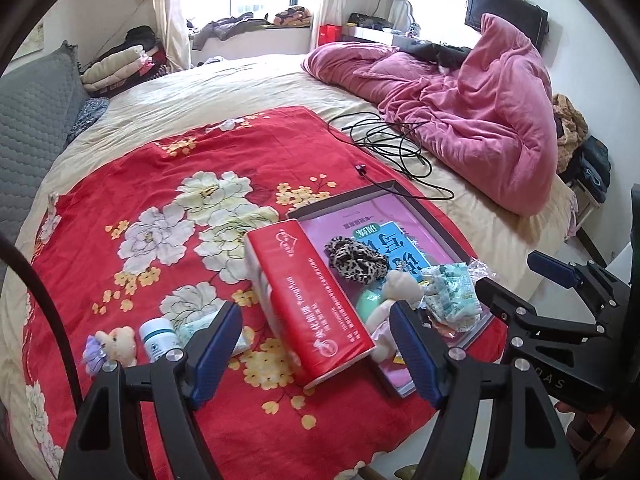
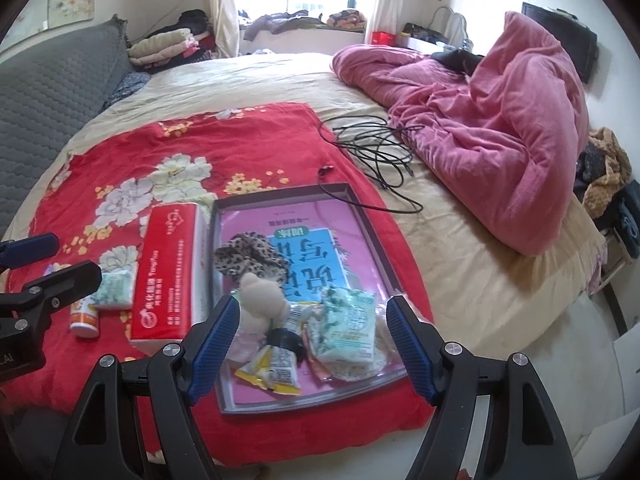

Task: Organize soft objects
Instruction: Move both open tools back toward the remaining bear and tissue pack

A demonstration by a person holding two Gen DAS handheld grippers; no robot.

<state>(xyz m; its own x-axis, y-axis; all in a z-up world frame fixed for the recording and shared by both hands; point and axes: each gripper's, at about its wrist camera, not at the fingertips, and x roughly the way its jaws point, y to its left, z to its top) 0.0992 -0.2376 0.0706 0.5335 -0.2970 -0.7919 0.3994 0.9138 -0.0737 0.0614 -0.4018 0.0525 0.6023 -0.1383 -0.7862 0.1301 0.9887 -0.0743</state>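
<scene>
Both my tools released, empty: left tool (image 1: 316, 350) over the tissue box (image 1: 310, 304), right tool (image 2: 310, 346) over the tray (image 2: 376, 236) w/ plush (image 2: 262, 294), scrunchie (image 2: 250, 258), packets (image 2: 348, 326) already gathered; left view alone shows small bear (image 1: 118, 340) by bottle (image 1: 158, 338), still outside; right view shows snack bag (image 2: 268, 376).
</scene>
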